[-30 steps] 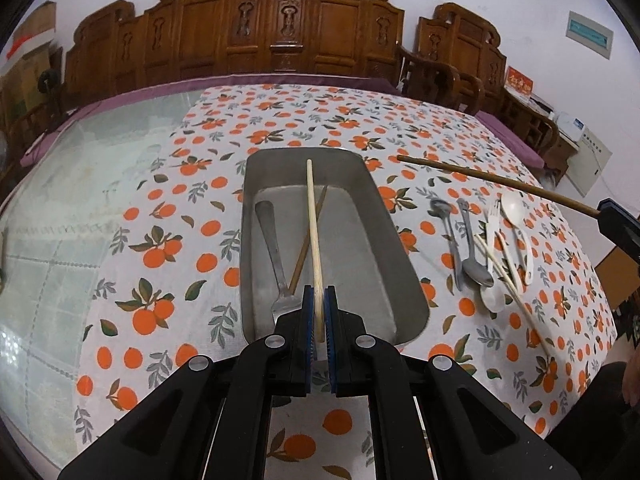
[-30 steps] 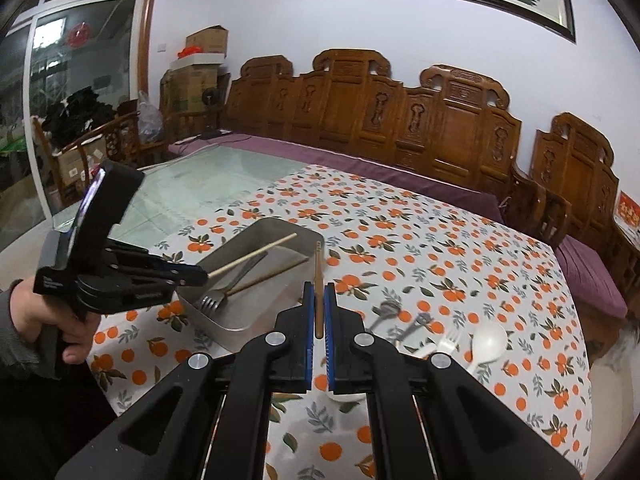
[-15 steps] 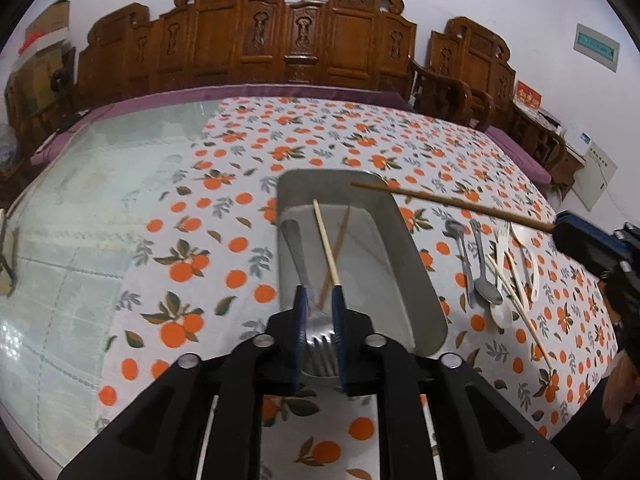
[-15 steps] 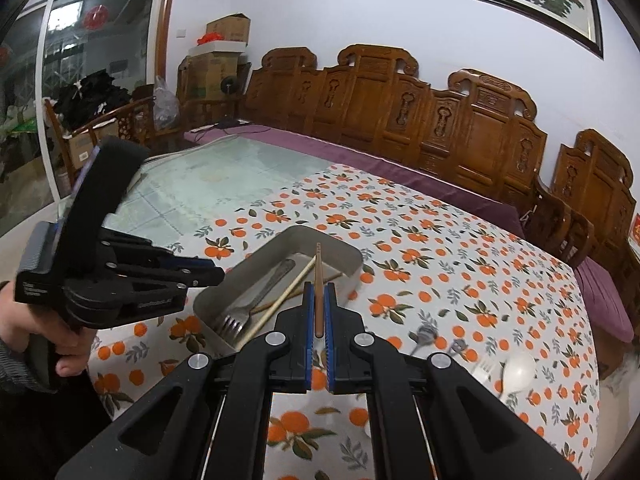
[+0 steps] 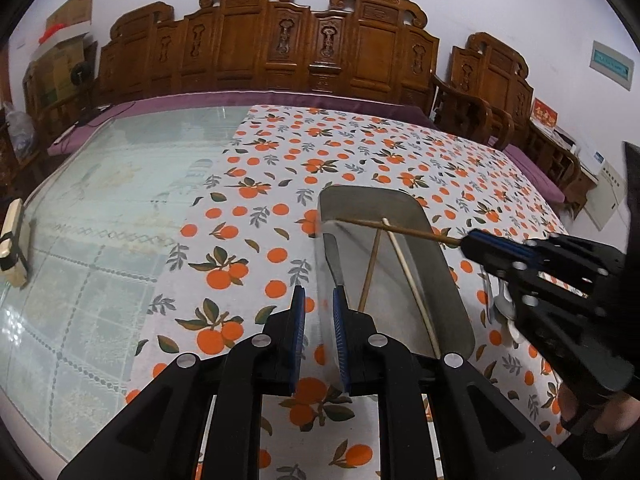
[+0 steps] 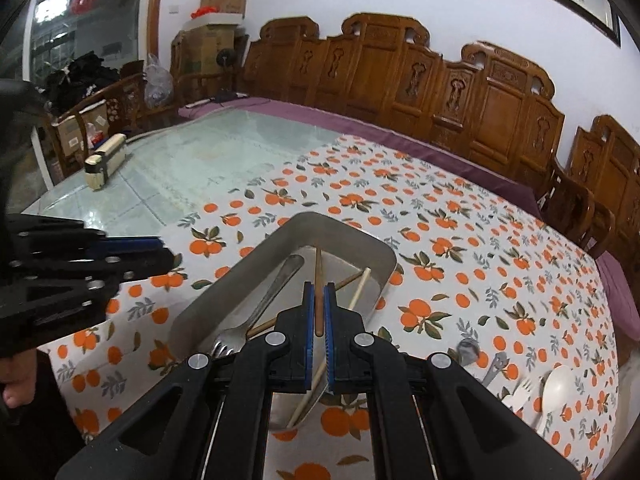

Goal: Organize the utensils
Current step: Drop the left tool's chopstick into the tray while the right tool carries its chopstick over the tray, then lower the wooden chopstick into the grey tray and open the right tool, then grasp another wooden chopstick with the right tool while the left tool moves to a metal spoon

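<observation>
A metal tray [image 5: 444, 280] sits on the orange-print tablecloth [image 5: 248, 248] toward the near edge of the tabletop, already carrying a fork [image 6: 256, 312], a pale chopstick [image 5: 412, 284] and a brown chopstick [image 5: 370, 268] that cross inside it. The L gripper [image 5: 318, 312] hovers over the tray's near-left corner w/ jaws parted a narrow gap and nothing between them. The R gripper [image 6: 319, 312] is clamped on a dark brown chopstick [image 6: 318, 280], which points out over the tray's interior; in the left wrist view that stick spans the tray's far end from right rim to left wall. Beyond the tray's right rim, on the cloth nr the right edge of the tabletop, lie more utensils: a metal spoon [image 6: 468, 348], a white fork [image 6: 520, 392] and a white spoon [image 6: 560, 384]. The cloth covers only the right part of the top; the left part is bare glass [image 5: 100, 208], w/ a small cream-and-black box [image 6: 105, 162] nr its left edge. Carved wooden chairs [image 5: 304, 44] line the far side.
</observation>
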A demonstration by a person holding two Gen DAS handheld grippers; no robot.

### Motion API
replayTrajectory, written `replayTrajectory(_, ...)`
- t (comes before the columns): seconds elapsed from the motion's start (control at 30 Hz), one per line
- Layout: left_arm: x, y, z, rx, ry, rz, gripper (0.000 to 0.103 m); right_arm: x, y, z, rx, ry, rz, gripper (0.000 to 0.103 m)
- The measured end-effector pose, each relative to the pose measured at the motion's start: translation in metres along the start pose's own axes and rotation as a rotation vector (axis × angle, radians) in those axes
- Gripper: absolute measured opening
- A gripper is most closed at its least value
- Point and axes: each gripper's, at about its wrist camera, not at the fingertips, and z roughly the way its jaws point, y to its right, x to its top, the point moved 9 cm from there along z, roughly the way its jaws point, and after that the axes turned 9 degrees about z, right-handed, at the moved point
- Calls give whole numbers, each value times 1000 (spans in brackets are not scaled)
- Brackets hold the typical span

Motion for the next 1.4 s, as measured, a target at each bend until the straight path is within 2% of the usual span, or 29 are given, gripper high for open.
replayTrajectory(0.2, 0, -1, 0, -2, 0, 7, 13, -12, -1, 11, 64, -60, 68, 6)
replayTrajectory(0.57, 1, 4, -2, -2, 2, 9, 13, -30, -7, 11, 156, -116, 143, 10)
replayTrajectory(0.67, 2, 9, -2, -9, 5, 11, 13, -31, -7, 5, 200, -113, 147, 14)
replayTrajectory(0.73, 3, 13, -4, -13, 10, 18, 13, -30, -5, 1, 204, -111, 150, 22)
replayTrajectory(0.77, 3, 16, -4, -15, 11, 23, 13, -30, -3, -3, 207, -110, 148, 22)
replayTrajectory(0.87, 4, 21, -4, -26, 14, 27, 13, -29, 8, -17, 188, -88, 127, 22)
replayTrajectory(0.97, 5, 30, -3, -38, 15, 37, 19, -32, 27, -35, 162, -70, 121, 22)
replayTrajectory(1.07, 8, 43, -3, -52, 22, 62, 26, -40, 56, -54, 113, -58, 119, 29)
replayTrajectory(1.1, 9, 50, -3, -61, 25, 71, 31, -43, 66, -59, 96, -55, 119, 31)
replayTrajectory(1.3, 9, 82, 0, -92, 25, 114, 35, -83, 131, -71, -7, -88, 153, 32)
replayTrajectory(1.4, 8, 99, 1, -110, 31, 138, 49, -103, 145, -68, -29, -112, 179, 32)
